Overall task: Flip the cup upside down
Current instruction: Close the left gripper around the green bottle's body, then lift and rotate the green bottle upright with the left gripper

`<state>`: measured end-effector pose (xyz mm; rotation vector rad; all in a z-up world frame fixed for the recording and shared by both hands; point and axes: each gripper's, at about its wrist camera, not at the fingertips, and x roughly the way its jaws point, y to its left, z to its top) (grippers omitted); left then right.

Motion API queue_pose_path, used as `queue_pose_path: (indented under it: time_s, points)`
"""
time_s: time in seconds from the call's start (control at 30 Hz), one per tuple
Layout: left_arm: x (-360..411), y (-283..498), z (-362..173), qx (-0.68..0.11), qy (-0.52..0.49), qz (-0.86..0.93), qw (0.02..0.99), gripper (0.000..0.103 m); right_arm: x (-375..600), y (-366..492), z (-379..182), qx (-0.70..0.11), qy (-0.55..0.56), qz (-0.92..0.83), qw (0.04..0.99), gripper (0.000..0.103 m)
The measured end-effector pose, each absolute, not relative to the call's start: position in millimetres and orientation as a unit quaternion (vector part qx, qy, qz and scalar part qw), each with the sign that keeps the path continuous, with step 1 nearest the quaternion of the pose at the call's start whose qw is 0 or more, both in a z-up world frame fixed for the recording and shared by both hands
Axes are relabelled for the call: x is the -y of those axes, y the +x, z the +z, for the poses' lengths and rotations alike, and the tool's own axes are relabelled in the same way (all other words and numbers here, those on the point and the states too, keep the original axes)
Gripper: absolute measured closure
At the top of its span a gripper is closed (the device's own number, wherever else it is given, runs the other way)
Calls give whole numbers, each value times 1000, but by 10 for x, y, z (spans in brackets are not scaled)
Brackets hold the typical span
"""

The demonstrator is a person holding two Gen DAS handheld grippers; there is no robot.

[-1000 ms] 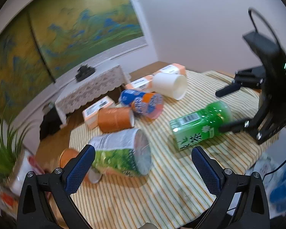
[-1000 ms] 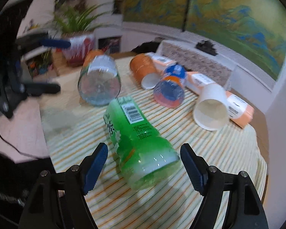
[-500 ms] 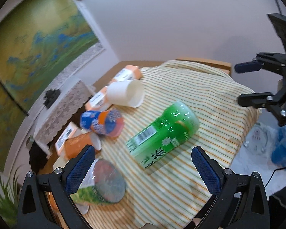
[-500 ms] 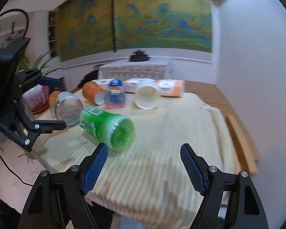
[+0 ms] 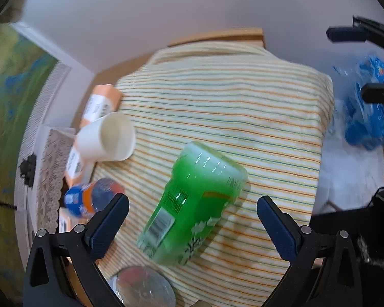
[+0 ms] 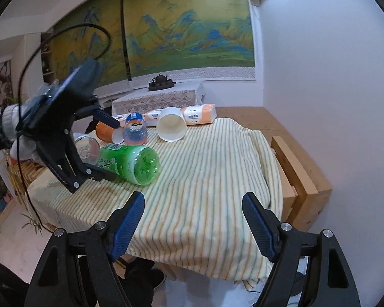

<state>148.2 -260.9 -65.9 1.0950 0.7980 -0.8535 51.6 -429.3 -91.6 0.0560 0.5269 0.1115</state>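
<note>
A green cup [image 5: 192, 202] with a barcode label lies on its side on the striped cloth; it also shows in the right wrist view [image 6: 129, 162]. My left gripper [image 5: 192, 220] is open, its two fingers on either side of the green cup, not touching it; it appears in the right wrist view [image 6: 107, 148] too. A white paper cup [image 5: 107, 138] [image 6: 171, 124] lies on its side farther back. My right gripper [image 6: 193, 217] is open and empty, hanging off the table's near edge.
A blue-orange cup [image 5: 92, 199] [image 6: 135, 130], a clear-bottomed cup [image 5: 143, 289] [image 6: 85, 147] and an orange cup [image 6: 105, 131] lie on their sides near the green one. Orange tissue packs [image 6: 192, 113] line the back edge. A wooden bench [image 6: 299, 168] stands right of the table [image 6: 204, 179].
My left gripper has swung over and closed in on the green cup, which now lies between its fingers. My right gripper has pulled back from the table toward the near edge.
</note>
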Motion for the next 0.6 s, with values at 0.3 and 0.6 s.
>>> queue_pose_path:
  time_s: [0.3,0.6]
  points:
    - [2866,1555,-815,-369,540,-391,647,15,4416,527,-960,-271,44,40,961,28]
    - [2921,1591,-854,-388,525,-399,644,29,4441,537,-959,-275,52,42,959,28]
